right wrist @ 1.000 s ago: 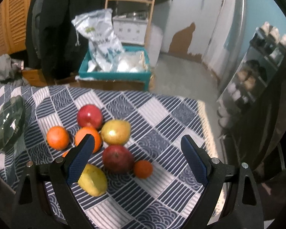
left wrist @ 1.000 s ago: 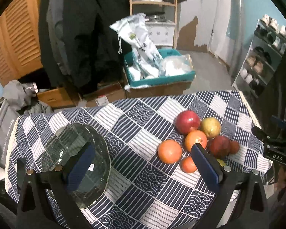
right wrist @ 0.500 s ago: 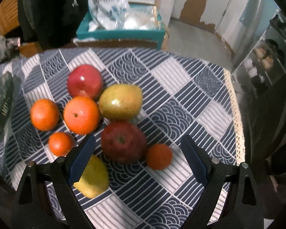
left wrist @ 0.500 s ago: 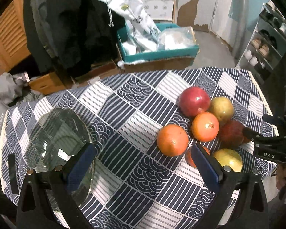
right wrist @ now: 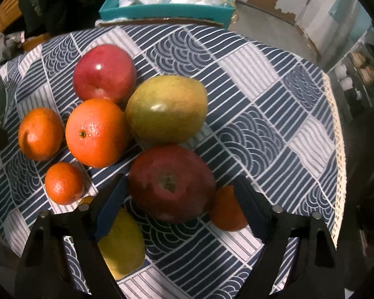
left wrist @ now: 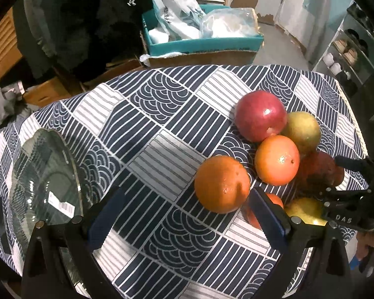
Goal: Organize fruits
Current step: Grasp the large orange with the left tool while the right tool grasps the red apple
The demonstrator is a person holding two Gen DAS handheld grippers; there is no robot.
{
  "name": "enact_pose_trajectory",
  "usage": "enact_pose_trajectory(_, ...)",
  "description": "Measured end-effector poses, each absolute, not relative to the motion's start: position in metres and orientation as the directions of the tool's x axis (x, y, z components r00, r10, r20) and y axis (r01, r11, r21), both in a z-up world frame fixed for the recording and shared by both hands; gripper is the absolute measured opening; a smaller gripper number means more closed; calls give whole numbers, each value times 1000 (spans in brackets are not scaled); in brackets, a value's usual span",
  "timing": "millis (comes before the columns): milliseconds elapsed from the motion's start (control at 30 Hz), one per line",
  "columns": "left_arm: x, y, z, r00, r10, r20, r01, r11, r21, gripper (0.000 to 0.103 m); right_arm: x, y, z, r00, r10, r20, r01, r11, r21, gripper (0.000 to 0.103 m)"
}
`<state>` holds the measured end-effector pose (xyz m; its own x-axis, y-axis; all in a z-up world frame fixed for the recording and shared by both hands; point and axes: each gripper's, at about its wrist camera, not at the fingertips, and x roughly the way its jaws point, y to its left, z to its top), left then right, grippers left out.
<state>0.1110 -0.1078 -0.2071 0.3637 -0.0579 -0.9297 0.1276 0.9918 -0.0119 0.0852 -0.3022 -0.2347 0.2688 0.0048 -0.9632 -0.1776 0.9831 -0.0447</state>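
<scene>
The right gripper (right wrist: 179,204), jaws spread wide, hung over a dark red apple (right wrist: 172,184) lying between its fingers, untouched so far as could be seen. Fruit clustered on the patterned tablecloth (right wrist: 261,129): a shiny red apple (right wrist: 104,73) at 11 o'clock from it, a yellow-green mango (right wrist: 167,109) at 12, a large orange (right wrist: 96,132) at 10. The left gripper (left wrist: 184,214), also spread and holding nothing, faced another orange (left wrist: 222,184), with a glass bowl (left wrist: 45,177) at 9 o'clock.
</scene>
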Motion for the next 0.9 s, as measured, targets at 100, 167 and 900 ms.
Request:
enact_pose_trajectory(100,115,-111,-213,346,-67,-936,135,991,-21,101,87,-298,-245,243,6,-970,-195,980,-43,77)
enact_pose_trajectory(167,118,-114,-218,338,-70,-939,139,990,-23,101,87,-297,-249,238,5,-971,-196,980,-43,77)
enact_pose_trajectory(900,134,-132,-265,211,-188,-959,189,971,-149,67,82,-316,-212,361,35,-932,-113,994,-6,76)
